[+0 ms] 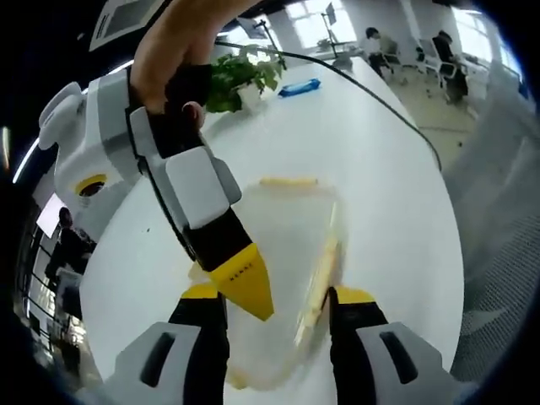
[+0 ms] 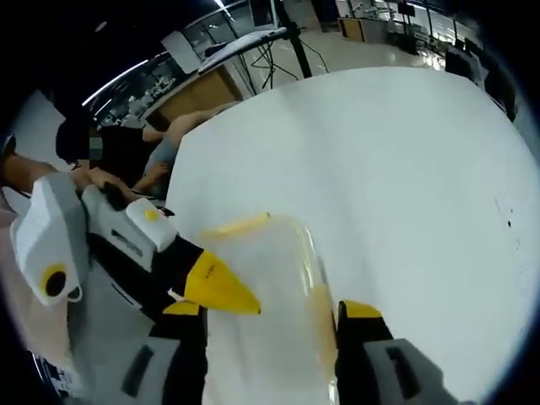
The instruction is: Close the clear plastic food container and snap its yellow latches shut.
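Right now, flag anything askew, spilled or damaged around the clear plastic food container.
Nothing stands out. The clear plastic food container sits flat on the white table with no spill around it. Motion blur hides whether its yellow latches are snapped shut.

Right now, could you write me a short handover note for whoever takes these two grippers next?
Left gripper: open, jaws either side of the clear container on the white table.
Right gripper: open, jaws likewise astride the container; its yellow tips come down onto the container top.
Yellow latches: one on the far edge, one on the side. The image is blurred, so I cannot tell if they are snapped.
Left to do: check lid seating, press every latch shut.
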Action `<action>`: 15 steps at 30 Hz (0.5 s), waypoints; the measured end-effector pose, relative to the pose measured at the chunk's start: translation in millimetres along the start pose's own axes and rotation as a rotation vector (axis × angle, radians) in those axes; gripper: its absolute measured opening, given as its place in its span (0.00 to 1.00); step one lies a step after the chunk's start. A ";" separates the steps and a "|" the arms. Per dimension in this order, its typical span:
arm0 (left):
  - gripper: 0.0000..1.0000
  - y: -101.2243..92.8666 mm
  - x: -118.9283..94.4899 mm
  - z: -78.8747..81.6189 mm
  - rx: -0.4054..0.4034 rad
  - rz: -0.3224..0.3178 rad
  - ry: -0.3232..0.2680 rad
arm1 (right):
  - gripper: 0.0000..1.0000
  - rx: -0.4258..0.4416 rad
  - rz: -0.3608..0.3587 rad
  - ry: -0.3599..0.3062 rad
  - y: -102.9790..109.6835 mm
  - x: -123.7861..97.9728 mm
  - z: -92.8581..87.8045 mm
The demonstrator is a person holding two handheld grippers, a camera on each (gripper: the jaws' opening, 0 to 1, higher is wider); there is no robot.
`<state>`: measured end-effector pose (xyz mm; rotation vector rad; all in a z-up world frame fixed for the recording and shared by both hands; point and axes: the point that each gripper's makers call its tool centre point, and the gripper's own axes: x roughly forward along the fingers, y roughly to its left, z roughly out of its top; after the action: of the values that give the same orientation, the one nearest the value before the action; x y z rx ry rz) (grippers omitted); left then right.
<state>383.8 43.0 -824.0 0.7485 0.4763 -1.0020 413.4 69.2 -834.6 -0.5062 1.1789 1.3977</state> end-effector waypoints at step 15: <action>0.45 -3.6 0.5 3.4 0.028 0.000 0.023 | 0.70 -0.051 -0.139 -0.137 7.1 -3.0 7.4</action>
<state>381.0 38.9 -823.3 0.7857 0.4835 -1.0023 409.9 75.4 -826.6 -0.5102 0.9821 1.3244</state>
